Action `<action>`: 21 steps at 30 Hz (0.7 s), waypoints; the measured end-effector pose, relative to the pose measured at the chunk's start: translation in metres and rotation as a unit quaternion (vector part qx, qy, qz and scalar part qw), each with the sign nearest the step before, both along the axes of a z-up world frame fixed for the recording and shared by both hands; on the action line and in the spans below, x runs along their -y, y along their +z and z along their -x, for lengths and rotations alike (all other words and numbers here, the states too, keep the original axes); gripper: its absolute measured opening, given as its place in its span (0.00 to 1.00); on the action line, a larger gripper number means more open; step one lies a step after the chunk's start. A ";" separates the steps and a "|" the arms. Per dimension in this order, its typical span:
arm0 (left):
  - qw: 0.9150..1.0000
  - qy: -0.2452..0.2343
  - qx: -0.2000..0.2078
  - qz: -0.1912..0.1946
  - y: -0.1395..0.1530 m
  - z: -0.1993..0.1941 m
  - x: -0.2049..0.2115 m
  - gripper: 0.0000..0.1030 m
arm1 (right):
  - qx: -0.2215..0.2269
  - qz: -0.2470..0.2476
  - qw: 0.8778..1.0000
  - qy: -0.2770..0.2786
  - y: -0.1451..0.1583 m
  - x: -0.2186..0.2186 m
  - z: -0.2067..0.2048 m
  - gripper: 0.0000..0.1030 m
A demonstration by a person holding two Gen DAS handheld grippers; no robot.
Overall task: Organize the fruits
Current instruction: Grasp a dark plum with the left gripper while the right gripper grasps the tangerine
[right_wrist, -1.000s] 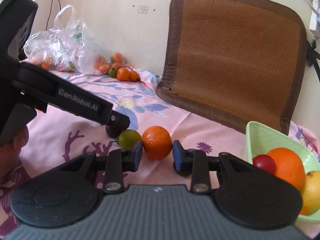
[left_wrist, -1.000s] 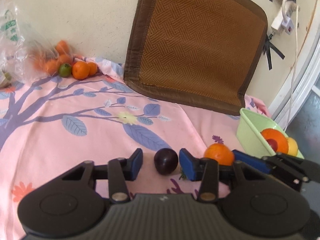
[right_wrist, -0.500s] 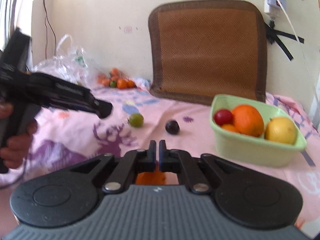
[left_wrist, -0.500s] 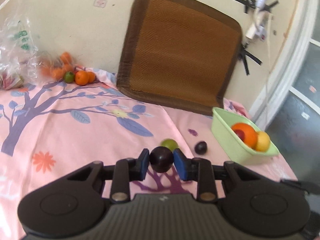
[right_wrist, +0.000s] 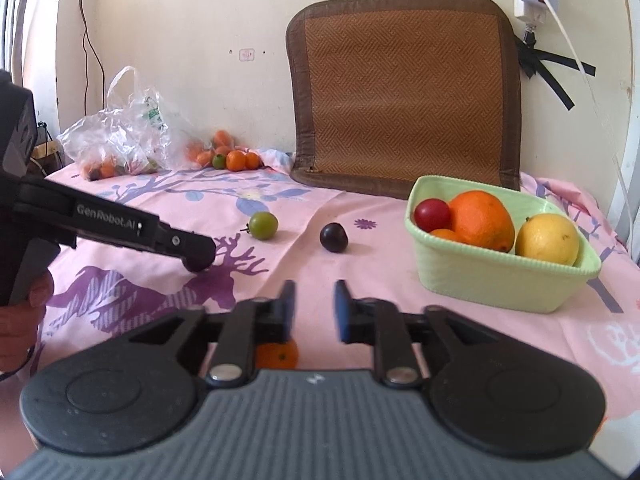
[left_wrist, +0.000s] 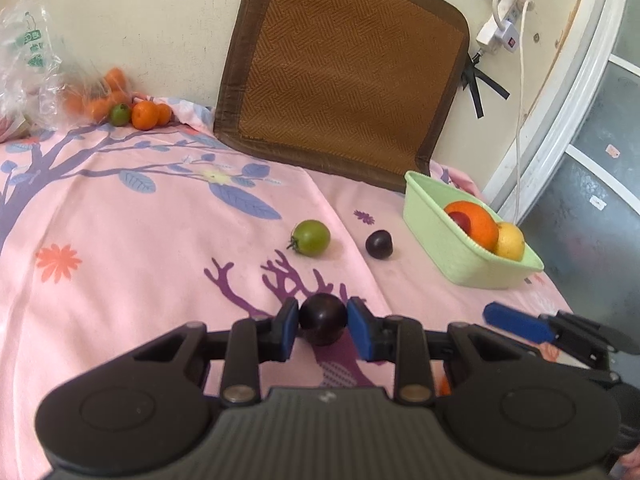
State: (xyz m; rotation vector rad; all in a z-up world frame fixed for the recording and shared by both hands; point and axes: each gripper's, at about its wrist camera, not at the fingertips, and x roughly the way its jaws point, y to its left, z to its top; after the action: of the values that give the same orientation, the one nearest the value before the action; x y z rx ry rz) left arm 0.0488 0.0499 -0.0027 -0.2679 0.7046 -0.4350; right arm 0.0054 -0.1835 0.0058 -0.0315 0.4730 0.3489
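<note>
Left wrist view shows your left gripper (left_wrist: 323,322) with its blue fingers (left_wrist: 287,327) pinching a dark plum (left_wrist: 322,319), held above the pink tablecloth (left_wrist: 120,248) near the table's front edge. Ahead of it a green tomato (left_wrist: 311,237) and a second dark plum (left_wrist: 379,244) lie apart on open cloth, with bare room all around them. Toward the right edge sits the green basket (left_wrist: 448,240), holding an orange, a lemon and a small red fruit; only part of the red one shows behind the orange from this side. Your right gripper (right_wrist: 314,312) has its fingers spread with nothing between them; an orange (right_wrist: 277,355) lies on the cloth below them, mostly hidden by the gripper's body. At the far left corner, a heap of small oranges (left_wrist: 146,114) lies beside a plastic bag (right_wrist: 120,140) whose contents are hard to make out. A woven mat (left_wrist: 348,64) leans on the wall along the back edge.
</note>
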 end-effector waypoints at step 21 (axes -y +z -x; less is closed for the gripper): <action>0.999 -0.008 0.019 -0.039 -0.004 0.006 0.011 0.26 | -0.051 -0.057 0.994 0.078 -0.010 -0.007 0.019 0.52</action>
State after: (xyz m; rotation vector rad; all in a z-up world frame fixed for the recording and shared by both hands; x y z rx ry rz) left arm 0.0433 0.0384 -0.0063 -0.1805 0.6850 -0.4271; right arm -0.0131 -0.1761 -0.0041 0.0603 0.5533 0.5332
